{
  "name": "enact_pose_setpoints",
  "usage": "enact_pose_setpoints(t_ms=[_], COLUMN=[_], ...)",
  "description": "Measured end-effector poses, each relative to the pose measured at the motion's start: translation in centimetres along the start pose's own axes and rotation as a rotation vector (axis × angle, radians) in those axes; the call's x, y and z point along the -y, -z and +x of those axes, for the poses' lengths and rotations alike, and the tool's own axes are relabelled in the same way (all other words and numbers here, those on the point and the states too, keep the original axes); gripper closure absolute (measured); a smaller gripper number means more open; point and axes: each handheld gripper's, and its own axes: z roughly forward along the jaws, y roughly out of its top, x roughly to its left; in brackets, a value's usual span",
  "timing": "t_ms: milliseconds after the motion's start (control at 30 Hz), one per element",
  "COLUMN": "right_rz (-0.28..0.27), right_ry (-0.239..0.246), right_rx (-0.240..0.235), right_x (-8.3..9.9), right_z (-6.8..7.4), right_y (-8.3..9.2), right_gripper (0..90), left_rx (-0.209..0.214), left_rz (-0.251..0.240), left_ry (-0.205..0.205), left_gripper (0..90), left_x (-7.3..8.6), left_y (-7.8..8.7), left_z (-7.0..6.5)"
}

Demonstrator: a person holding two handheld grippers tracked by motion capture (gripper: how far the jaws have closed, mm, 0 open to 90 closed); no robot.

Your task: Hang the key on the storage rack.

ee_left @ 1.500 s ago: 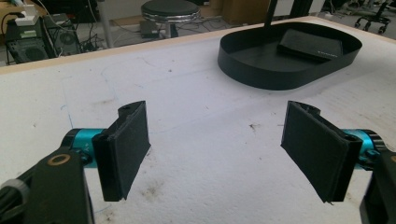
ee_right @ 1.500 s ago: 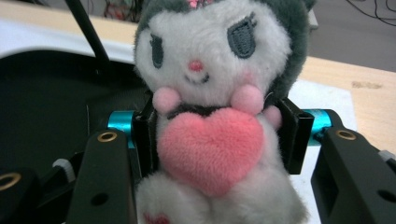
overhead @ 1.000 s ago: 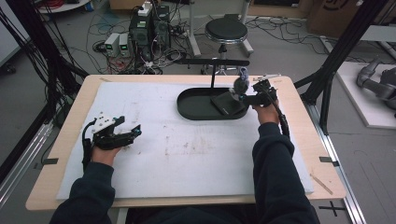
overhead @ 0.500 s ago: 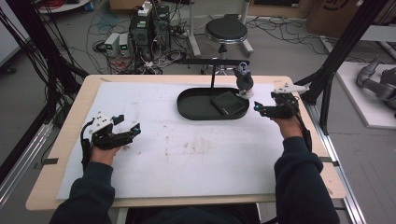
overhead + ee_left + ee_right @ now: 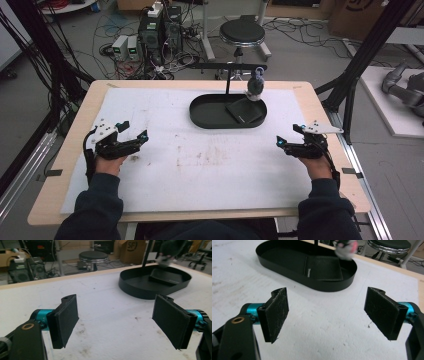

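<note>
Pulled back from the black tray [image 5: 205,117], the right hand-held gripper [image 5: 290,143] rests wide open and empty like the left hand-held gripper [image 5: 134,133], work seemingly finished.

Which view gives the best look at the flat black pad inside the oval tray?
The right gripper view: the pad lies close, seen from above. The high view shows it small; the left gripper view shows it low-angle, partly behind the tray wall.
</note>
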Motion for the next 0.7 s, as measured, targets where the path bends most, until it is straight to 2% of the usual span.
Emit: enact_pose_setpoints(t_ms=[100, 300, 700], right_rz=[0.000, 0.003, 0.028], right_ry=[0.003, 0.026, 0.052], right_rx=[0.006, 0.020, 0.044], right_x=[0.2, 0.2, 0.6], right_z=[-0.1, 0.1, 1.0], right_y=[0.1, 0.3, 0.1], right_gripper=[20.2, 20.2, 20.2], left_rx=[-0.011, 0.015, 0.045], left_rz=[-0.005, -0.021, -0.020], left_ry=[-0.002, 0.011, -0.029], left_gripper=[20.5, 20.5, 20.5], left_x=[-0.1, -0.2, -0.2], left_y=[0.0, 0.0, 0.1], left_z=[0.1, -0.2, -0.8])
